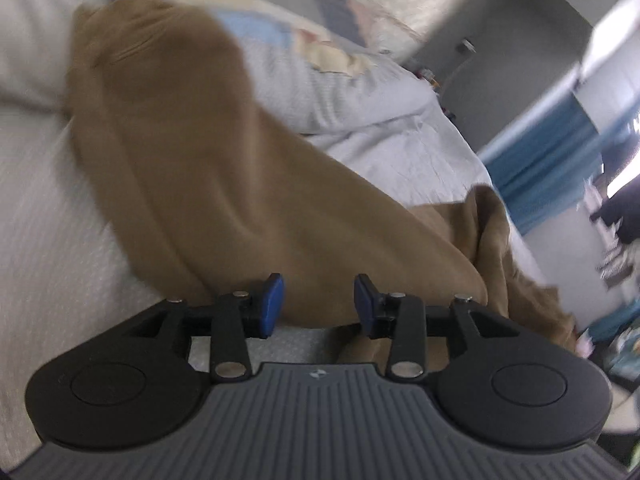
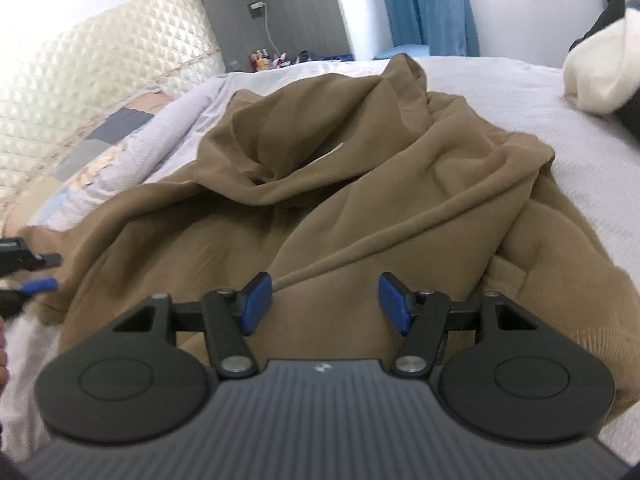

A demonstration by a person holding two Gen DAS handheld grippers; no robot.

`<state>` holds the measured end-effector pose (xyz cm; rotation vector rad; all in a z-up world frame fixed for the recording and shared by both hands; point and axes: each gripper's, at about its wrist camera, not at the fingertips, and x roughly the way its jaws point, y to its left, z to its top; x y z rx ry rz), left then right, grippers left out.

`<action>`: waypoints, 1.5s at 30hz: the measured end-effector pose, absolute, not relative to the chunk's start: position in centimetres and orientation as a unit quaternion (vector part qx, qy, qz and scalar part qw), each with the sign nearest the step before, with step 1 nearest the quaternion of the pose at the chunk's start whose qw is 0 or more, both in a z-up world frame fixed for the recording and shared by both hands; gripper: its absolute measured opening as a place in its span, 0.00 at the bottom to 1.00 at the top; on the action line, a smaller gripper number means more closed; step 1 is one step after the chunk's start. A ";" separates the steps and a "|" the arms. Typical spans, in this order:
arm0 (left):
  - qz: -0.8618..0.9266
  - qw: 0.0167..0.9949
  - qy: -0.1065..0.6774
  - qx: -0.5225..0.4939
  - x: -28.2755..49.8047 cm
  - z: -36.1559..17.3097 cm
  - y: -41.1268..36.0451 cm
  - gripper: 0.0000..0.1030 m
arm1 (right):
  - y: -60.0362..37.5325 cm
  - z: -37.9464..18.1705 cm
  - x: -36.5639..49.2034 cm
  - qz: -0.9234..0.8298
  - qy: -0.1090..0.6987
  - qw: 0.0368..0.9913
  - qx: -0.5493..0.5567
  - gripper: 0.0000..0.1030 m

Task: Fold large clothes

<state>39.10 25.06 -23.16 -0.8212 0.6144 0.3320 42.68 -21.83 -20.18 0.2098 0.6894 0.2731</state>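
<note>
Brown hoodie lies crumpled on the bed, hood bunched up toward the far side, a light strip showing inside it. Right tool sits low over the near hem, blue pads apart, nothing pinched between them. Left tool pokes in at the left edge by the hoodie's side, its pads apart too. Quilted cream headboard on the left, patchwork pillow beneath it. Cream garment at the far right. Blue curtains behind.

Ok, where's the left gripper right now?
The left gripper shows at the right wrist view's left edge, jaws open, beside the brown hoodie on the bed.
</note>
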 end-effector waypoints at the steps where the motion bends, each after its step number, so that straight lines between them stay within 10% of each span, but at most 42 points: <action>1: 0.166 0.850 0.290 -0.408 38.8 -23.3 25.6 0.45 | -21.8 -20.0 42.4 0.137 0.336 0.926 0.102 0.60; 6: 0.209 0.811 0.284 -0.467 37.1 -24.1 26.9 0.65 | -21.8 -19.2 40.8 0.150 0.314 0.932 0.100 0.61; 19: 0.239 0.792 0.281 -0.486 39.9 -26.8 27.2 0.66 | -20.6 -19.8 41.1 0.148 0.315 0.934 0.077 0.61; 26: 0.245 0.831 0.277 -0.415 42.8 -24.1 28.4 0.18 | -19.9 -19.9 41.4 0.144 0.309 0.938 0.059 0.61; 37: 0.216 0.895 0.159 -0.356 51.1 -8.5 37.7 0.16 | -20.1 -19.2 42.6 0.146 0.273 0.949 0.060 0.61; 45: 0.330 0.872 0.232 -0.277 63.3 -13.8 43.4 0.16 | -19.9 -20.0 44.9 0.141 0.274 0.948 0.076 0.61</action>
